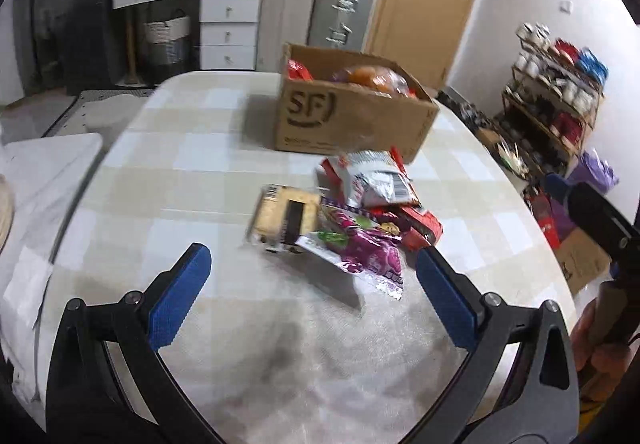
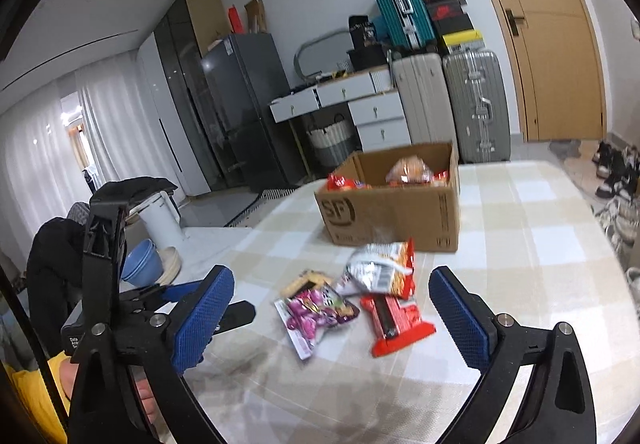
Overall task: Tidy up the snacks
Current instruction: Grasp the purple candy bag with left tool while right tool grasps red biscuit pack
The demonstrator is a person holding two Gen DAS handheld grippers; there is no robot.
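A cardboard box (image 1: 352, 116) marked SF stands on the checked table (image 1: 180, 172) and holds snack packs; it also shows in the right wrist view (image 2: 396, 212). In front of it lies a pile: a purple pack (image 1: 360, 252), a cracker pack (image 1: 284, 220), a silver and red bag (image 1: 372, 180) and a red pack (image 1: 420, 228). The right wrist view shows the purple pack (image 2: 316, 312), the silver bag (image 2: 380, 268) and the red pack (image 2: 396, 320). My left gripper (image 1: 314, 264) is open and empty, just short of the pile. My right gripper (image 2: 332, 288) is open and empty above the pile.
A white surface (image 1: 36, 188) adjoins the table on the left, with blue bowls (image 2: 144, 260) on it. Suitcases (image 2: 476, 104) and a drawer unit (image 2: 376, 116) stand behind the table. A shelf rack (image 1: 556, 96) stands on the right. The door (image 2: 552, 44) is shut.
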